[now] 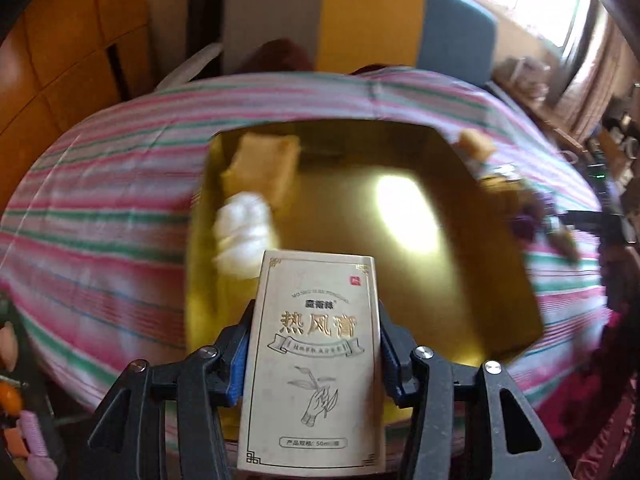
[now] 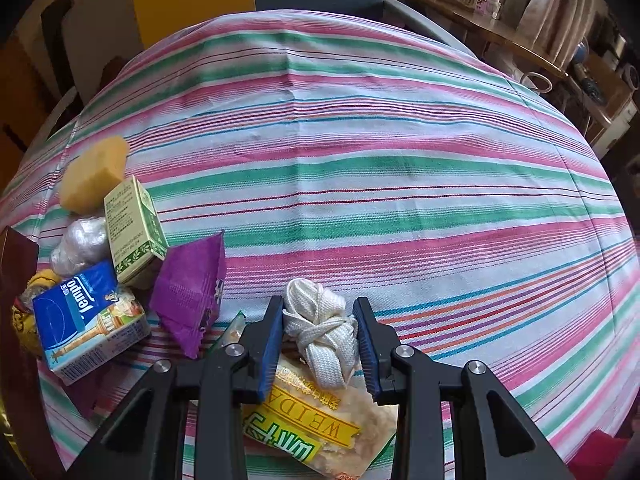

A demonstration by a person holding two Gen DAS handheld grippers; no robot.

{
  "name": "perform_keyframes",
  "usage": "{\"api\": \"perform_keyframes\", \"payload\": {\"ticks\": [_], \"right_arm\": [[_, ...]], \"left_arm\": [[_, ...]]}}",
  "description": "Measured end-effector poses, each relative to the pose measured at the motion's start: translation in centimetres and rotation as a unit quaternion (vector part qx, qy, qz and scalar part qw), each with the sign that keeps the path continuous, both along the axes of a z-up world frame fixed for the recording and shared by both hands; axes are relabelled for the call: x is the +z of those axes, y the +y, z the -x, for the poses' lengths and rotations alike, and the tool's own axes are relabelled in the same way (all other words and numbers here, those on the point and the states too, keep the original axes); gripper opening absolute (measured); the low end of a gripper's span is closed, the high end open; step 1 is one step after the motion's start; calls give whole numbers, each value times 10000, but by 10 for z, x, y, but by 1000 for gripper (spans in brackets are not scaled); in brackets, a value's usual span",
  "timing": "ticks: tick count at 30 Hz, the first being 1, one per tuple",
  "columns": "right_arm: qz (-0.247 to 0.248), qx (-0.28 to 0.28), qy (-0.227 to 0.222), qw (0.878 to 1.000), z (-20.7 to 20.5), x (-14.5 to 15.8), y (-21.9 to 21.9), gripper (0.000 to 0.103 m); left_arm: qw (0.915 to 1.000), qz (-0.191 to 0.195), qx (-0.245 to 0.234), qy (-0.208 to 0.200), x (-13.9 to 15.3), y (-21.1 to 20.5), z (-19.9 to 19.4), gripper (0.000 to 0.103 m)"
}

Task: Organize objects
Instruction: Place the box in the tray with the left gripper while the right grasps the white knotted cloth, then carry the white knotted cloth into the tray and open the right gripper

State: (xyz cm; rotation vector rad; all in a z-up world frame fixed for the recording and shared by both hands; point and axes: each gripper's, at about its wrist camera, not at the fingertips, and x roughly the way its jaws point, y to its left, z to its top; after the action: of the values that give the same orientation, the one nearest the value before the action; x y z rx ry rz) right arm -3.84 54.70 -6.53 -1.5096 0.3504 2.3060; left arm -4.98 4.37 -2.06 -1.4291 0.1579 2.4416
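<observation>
Currently both hand-held grippers are loaded.
Left hand-held gripper (image 1: pixel 314 354) clamps a cream box (image 1: pixel 316 364) by its sides, above the near edge of a gold tray (image 1: pixel 472 280) on the striped bench (image 1: pixel 100 208). Right hand-held gripper (image 2: pixel 320 344) is closed on a white lace bundle (image 2: pixel 322 328), over a snack packet (image 2: pixel 320 428); a Tempo pack (image 2: pixel 86 320) lies left.

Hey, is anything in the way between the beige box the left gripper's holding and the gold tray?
Nothing visible blocks it. The left gripper holds the beige box at the gold tray's near edge; the white bundle and tan packet occupy only its left side.
</observation>
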Motion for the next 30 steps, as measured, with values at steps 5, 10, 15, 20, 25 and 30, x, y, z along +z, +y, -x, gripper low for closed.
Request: {"api": "perform_keyframes", "payload": {"ticks": [5, 10, 15, 20, 25, 30], "right_arm": [[-32, 18, -12, 10000, -2, 0, -2, 35], [-49, 33, -21, 10000, -5, 2, 0, 35], [-31, 22, -20, 10000, -3, 2, -3, 35], [-43, 42, -33, 10000, 1, 1, -2, 35], [-34, 35, -30, 10000, 3, 0, 1, 35], [-55, 16, 0, 10000, 3, 2, -1, 34]], "left_arm": [[9997, 160, 180, 89, -17, -12, 15, 52], [9991, 297, 245, 176, -31, -6, 30, 52], [9990, 352, 257, -14, -39, -9, 21, 53], [9983, 528, 258, 50, -38, -5, 9, 55], [9970, 651, 282, 316, -29, 2, 4, 71], [9957, 552, 470, 570, -11, -8, -7, 71]]}}
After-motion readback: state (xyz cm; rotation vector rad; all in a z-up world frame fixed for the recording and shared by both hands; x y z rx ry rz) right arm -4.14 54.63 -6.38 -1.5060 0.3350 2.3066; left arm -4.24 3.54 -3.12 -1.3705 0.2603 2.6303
